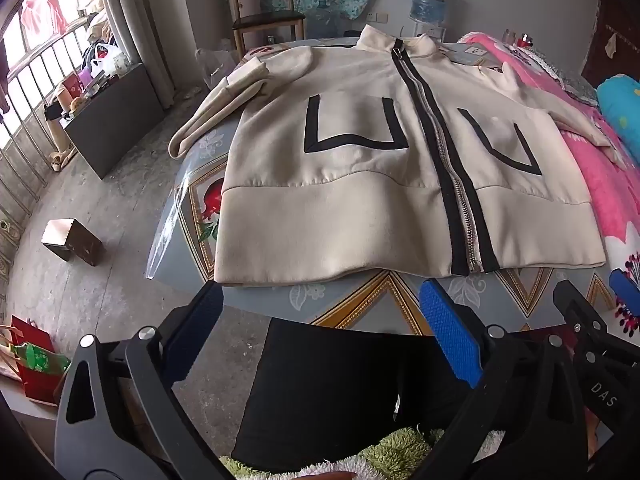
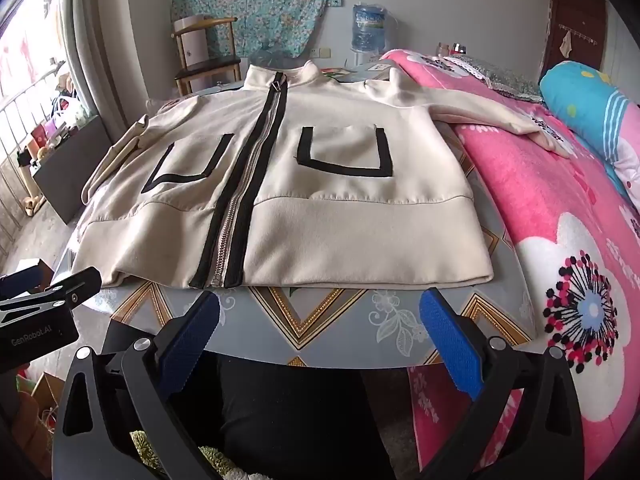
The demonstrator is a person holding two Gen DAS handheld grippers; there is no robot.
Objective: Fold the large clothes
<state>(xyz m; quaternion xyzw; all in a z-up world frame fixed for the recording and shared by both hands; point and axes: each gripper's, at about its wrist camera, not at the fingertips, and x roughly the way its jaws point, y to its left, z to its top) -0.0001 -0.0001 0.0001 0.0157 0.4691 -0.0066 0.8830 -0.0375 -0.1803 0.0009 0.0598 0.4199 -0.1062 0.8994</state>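
Here, nearest the lens at the bottom of each frame, both tools sit released with nothing between their blue pads: the left gripper (image 1: 320,312) and the right gripper (image 2: 320,320) hang over the near edge of the patterned table (image 2: 320,332), short of the cloth. Just beyond them, across the middle of both frames, the cream jacket (image 1: 360,184) lies flat and front-up, zipped, hem toward the camera. Farther up, its left sleeve (image 1: 208,120) droops off the table at left of the left-wrist frame, while the right sleeve (image 2: 500,116) trails onto the pink blanket (image 2: 560,208) at right. I judge the risk lies there: pulling one side could drag the hanging sleeve and slide the whole jacket off.
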